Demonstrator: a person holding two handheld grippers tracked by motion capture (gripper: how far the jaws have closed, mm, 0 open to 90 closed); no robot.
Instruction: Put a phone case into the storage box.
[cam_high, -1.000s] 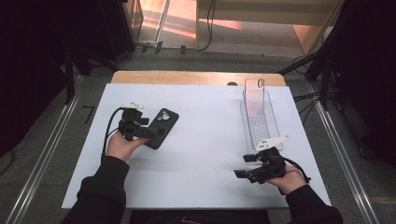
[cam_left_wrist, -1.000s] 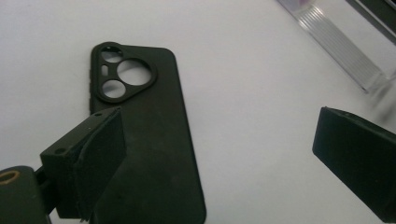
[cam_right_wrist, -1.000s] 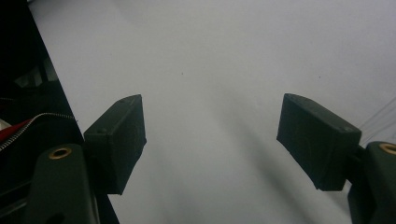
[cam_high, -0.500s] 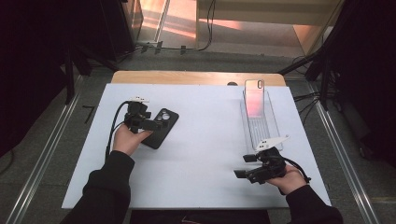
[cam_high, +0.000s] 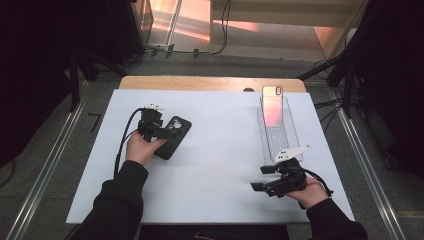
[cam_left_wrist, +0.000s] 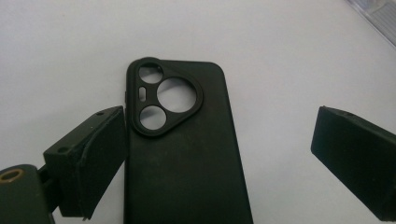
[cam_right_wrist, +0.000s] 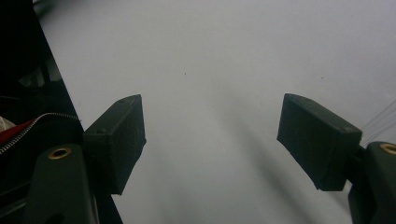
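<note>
I hover my left gripper (cam_left_wrist: 219, 154), jaws spread wide, over the black phone case (cam_left_wrist: 182, 154) lying flat on the table (cam_high: 220, 150). Next I should centre and clamp its edges.

1. No readable text, brand, number or sign on the black phone case (cam_left_wrist: 182, 154); plain matte back, bare camera cutouts.
2. Nothing legible on the phone (cam_high: 272, 105) standing in the clear tray (cam_high: 292, 142); too small to make out any mark.
3. No lettering on the white table sheet (cam_high: 220, 150); blank in every view.
</note>
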